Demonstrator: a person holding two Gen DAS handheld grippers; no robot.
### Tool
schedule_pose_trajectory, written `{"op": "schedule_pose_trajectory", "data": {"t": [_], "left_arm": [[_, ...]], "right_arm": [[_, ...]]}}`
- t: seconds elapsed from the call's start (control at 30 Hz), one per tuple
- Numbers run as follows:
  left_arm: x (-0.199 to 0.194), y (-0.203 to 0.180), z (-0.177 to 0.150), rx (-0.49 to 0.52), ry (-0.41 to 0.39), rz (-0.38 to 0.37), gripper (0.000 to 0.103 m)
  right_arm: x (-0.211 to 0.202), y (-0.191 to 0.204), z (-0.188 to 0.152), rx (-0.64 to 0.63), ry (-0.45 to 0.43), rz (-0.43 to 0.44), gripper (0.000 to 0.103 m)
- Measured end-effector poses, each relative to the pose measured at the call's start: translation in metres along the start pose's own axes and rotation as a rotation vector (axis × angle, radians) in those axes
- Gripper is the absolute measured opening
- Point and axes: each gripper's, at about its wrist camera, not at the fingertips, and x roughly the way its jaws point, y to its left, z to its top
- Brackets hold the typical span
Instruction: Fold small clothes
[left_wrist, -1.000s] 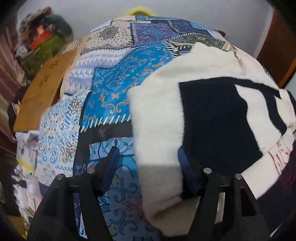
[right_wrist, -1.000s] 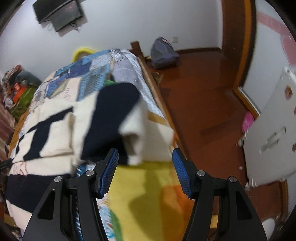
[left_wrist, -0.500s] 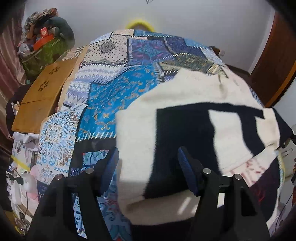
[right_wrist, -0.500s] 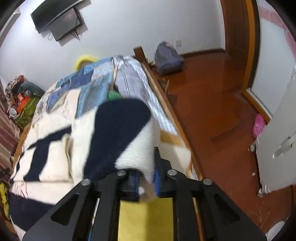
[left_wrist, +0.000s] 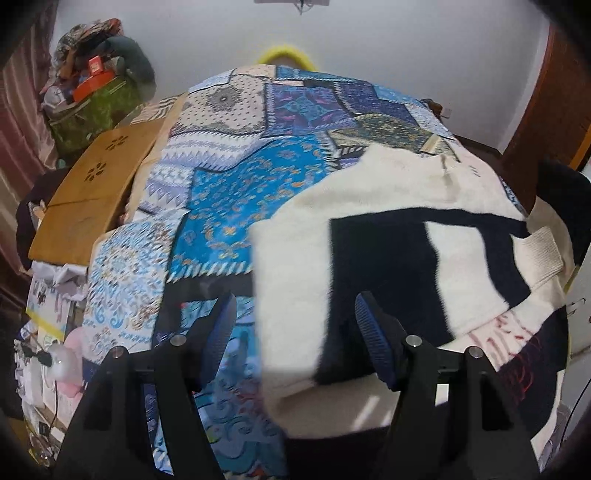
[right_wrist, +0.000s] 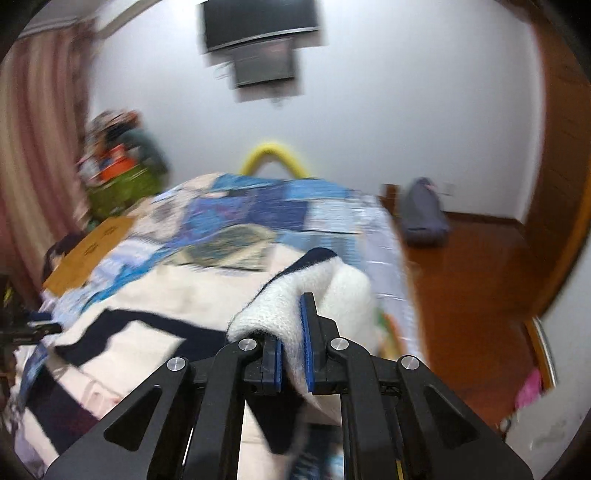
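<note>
A cream and navy fleece sweater (left_wrist: 388, 251) lies spread on a blue patchwork bedspread (left_wrist: 236, 192). My left gripper (left_wrist: 295, 339) is open and empty, its blue pads straddling the sweater's near left edge from above. In the right wrist view my right gripper (right_wrist: 293, 350) is shut on a bunched cream and navy fold of the sweater (right_wrist: 306, 288) and holds it raised above the rest of the garment (right_wrist: 155, 332). The right sleeve cuff (left_wrist: 543, 251) lies folded onto the body.
A wooden board (left_wrist: 92, 192) lies along the bed's left side, with a green bag of clutter (left_wrist: 92, 103) behind it. A yellow hoop (right_wrist: 275, 157) stands at the bed's far end. A grey backpack (right_wrist: 424, 218) sits on the wooden floor to the right.
My right gripper closed on the sweater's fold and has lifted it, swinging toward the bed's middle. My left gripper stayed open and drew back slightly from the sweater's edge.
</note>
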Motion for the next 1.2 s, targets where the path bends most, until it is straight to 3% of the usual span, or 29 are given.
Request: {"op": "schedule_pose_trajectory", "data": {"t": [0.2,0.33,0.4,0.57,0.6,0.73,0.9,1.07,1.2], "left_arm": [[-0.005,0.02,-0.012,-0.016,0.002,0.016,0.066],[-0.006,0.025,-0.015,-0.022,-0.001,0.022,0.068],[-0.006,0.024,-0.015,-0.027,-0.002,0.016,0.068],[-0.003,0.013,-0.011,-0.024,-0.003,-0.002,0.068],[-0.003,0.008,-0.01,-0.019,-0.007,-0.005,0.068],[-0.005,-0.009,-0.004,0.001,-0.02,-0.014,0.069],[-0.012,-0.028,0.002,0.016,-0.038,-0.034,0.069],[-0.02,-0.044,0.001,0.047,-0.051,-0.035,0.07],[-0.025,-0.051,-0.002,0.067,-0.053,-0.035,0.071]], "right_arm": [[0.063,0.084,-0.031,-0.12,0.177,0.159,0.008],[0.096,0.109,-0.072,-0.167,0.326,0.181,0.01],[0.095,0.11,-0.084,-0.169,0.345,0.174,0.015],[0.064,0.086,-0.085,-0.108,0.333,0.229,0.05],[0.055,0.079,-0.085,-0.099,0.322,0.243,0.051],[0.021,0.053,-0.086,-0.09,0.269,0.186,0.053],[-0.001,-0.018,-0.087,0.054,0.216,0.058,0.055],[0.014,-0.086,-0.105,0.247,0.243,-0.078,0.055],[0.039,-0.119,-0.126,0.395,0.29,-0.073,0.055]]}}
